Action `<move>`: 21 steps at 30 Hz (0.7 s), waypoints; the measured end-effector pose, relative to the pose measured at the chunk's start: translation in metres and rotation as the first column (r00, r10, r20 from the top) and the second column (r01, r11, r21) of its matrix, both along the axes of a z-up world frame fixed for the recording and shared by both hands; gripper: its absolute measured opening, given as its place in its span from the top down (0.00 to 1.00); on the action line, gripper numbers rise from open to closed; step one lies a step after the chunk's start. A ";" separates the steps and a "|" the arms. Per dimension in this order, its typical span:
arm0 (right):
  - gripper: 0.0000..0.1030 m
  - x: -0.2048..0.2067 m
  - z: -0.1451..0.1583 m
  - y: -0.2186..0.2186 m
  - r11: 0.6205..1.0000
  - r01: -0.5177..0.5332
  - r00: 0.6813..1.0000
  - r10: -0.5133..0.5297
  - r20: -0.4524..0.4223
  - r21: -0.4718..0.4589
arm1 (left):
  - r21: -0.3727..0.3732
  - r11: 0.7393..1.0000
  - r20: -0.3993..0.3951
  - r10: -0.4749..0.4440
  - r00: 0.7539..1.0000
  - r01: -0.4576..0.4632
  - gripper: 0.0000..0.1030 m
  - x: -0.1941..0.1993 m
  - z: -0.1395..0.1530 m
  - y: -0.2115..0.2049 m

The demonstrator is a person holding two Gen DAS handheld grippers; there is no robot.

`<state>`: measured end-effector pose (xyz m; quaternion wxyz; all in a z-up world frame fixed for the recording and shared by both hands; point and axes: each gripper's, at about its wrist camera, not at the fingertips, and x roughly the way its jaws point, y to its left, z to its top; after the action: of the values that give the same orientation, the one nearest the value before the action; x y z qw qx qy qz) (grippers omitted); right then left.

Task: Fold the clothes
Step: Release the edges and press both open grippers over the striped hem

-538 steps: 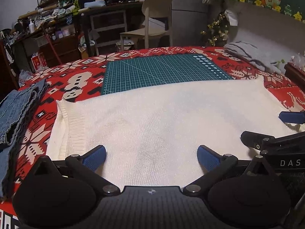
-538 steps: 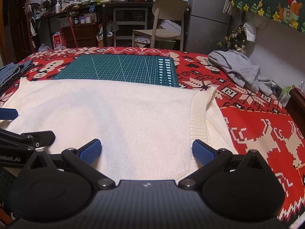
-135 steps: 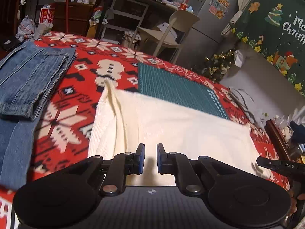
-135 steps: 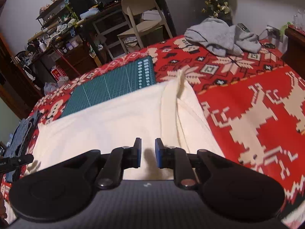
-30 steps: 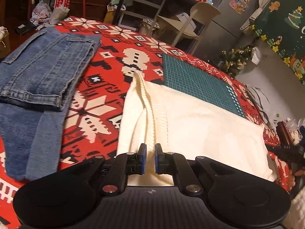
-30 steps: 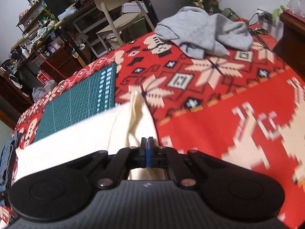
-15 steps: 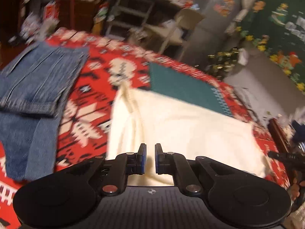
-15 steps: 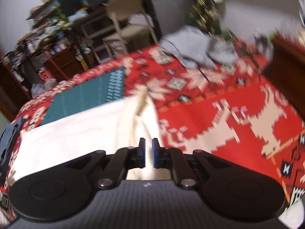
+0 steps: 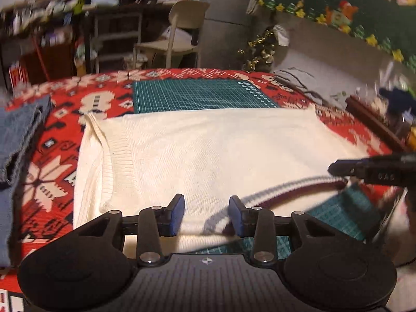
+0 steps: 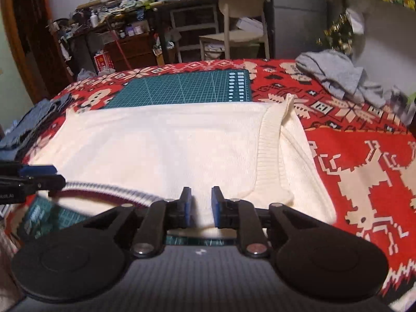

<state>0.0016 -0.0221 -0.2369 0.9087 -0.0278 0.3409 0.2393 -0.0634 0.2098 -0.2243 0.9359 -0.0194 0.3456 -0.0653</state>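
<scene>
Cream sweater spread mid-frame; left gripper half open, right gripper narrowly parted, both empty. Only right view shows grey garment, upper right.

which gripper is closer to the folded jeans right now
Left. The left gripper is over the sweater's near edge at the end toward the folded jeans; the right gripper works the opposite end, near the ribbed cuff.

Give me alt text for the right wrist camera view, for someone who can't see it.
A cream knit sweater lies spread flat on a red patterned tablecloth, partly over a green cutting mat. The right claw, slightly open, hovers at the sweater's near edge. A crumpled grey garment sits far right.
</scene>
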 end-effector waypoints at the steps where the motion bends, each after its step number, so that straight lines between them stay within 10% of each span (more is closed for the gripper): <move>1: 0.76 -0.005 0.000 0.003 1.000 -0.008 1.000 0.008 0.012 -0.007 | 0.031 0.999 0.009 -0.009 1.000 0.009 0.58 -0.002 0.000 -0.005; 7: 0.70 -0.035 0.000 0.022 0.995 -0.082 0.991 0.087 0.098 -0.048 | 0.029 0.997 0.088 -0.069 0.994 0.067 0.56 -0.011 0.012 -0.024; 11: 0.94 -0.048 -0.002 0.051 0.975 -0.200 0.973 0.209 0.099 -0.093 | 0.041 0.988 0.064 -0.149 0.987 0.146 0.89 -0.006 0.006 -0.043; 21: 0.90 -0.067 -0.017 0.076 0.951 -0.282 0.956 0.290 0.050 -0.126 | 0.100 0.974 0.057 -0.209 0.976 0.203 0.89 -0.014 -0.010 -0.055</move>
<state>-0.0657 0.0538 -0.2540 0.8722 -0.1385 0.3158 0.3469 -0.0779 0.1544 -0.2346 0.9351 0.0625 0.3165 -0.1465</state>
